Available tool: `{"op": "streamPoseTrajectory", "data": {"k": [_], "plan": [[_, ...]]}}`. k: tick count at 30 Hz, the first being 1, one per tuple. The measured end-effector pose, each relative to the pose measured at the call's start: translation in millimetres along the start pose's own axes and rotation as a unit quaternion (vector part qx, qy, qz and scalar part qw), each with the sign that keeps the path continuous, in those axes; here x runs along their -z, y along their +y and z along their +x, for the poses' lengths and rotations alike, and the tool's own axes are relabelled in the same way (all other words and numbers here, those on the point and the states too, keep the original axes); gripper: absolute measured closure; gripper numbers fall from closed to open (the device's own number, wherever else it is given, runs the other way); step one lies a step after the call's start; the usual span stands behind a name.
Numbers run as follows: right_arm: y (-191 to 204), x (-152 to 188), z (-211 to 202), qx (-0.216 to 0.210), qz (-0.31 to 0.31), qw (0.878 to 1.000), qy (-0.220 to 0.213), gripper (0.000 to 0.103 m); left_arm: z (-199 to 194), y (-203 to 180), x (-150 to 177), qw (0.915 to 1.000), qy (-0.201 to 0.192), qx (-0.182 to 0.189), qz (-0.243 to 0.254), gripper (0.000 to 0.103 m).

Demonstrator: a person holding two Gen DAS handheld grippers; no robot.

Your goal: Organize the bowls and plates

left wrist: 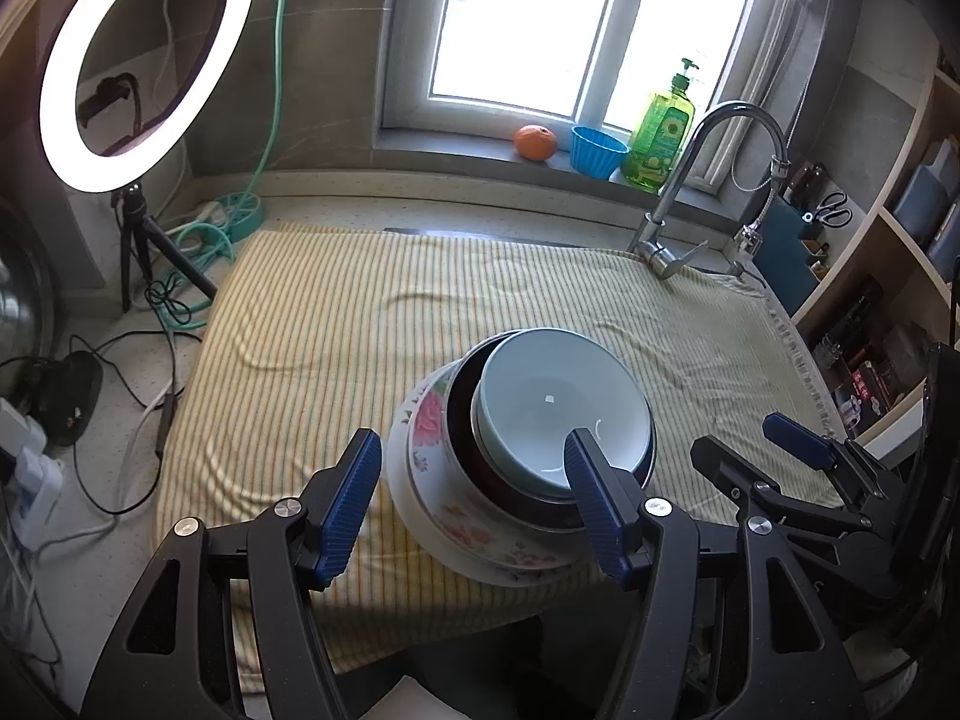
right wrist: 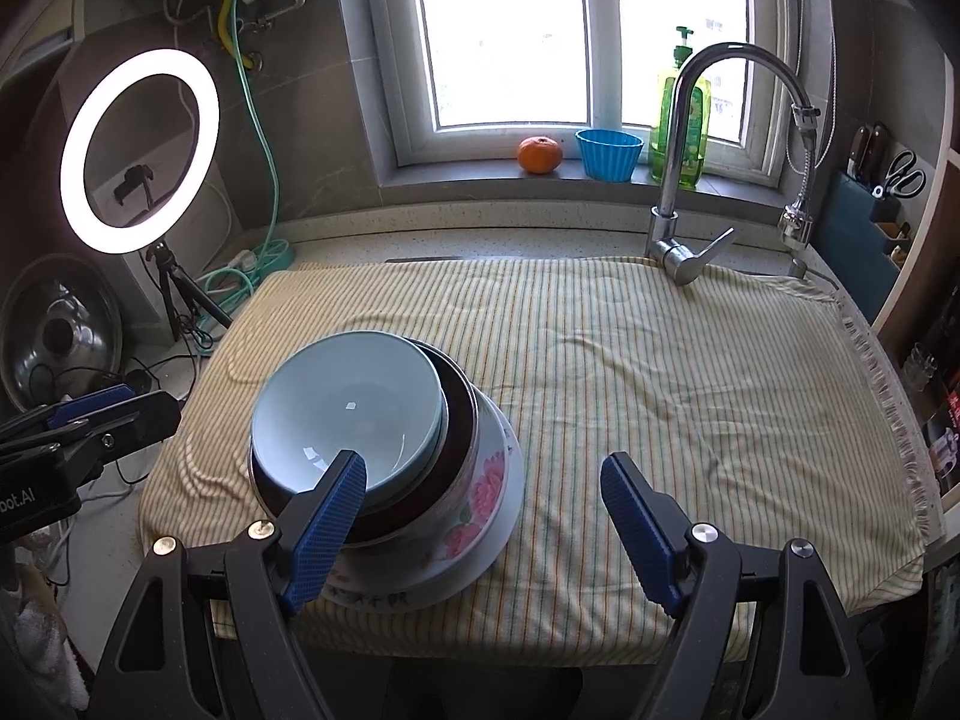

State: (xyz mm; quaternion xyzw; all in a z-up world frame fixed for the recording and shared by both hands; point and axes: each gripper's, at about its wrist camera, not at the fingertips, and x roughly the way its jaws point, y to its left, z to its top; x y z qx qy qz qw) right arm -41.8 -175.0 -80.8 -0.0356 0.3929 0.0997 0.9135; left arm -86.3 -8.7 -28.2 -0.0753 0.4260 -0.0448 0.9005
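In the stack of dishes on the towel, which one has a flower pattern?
The floral plate, under the dark bowl and above the plain white plate. The light blue bowl on top is plain.

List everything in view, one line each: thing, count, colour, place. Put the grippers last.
light blue bowl: one, top of the stack
dark bowl: one, dark brown, under the blue bowl
floral plate: one, white with pink flowers, beneath the bowls
white plate: one, bottom of the stack
striped cloth: one, yellow, covering the counter
faucet: one, chrome, behind the cloth on the right
soap bottle: one, green, windowsill
blue cup: one, windowsill
orange: one, windowsill
ring light: one, white, lit, on a tripod at left
scissors: one pair, in a holder at right
metal lid: one, silver, far left
left gripper: black with blue pads, open, empty
right gripper: black with blue pads, open, empty
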Motion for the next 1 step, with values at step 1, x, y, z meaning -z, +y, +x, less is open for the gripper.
{"op": "streamPoseTrajectory", "data": {"k": [1], "plan": [[-0.7,0.1,0.1,0.0,0.001,1.0,0.0,0.026,0.1,0.6,-0.3,1.0,0.0,-0.001,0.0,0.04]]}}
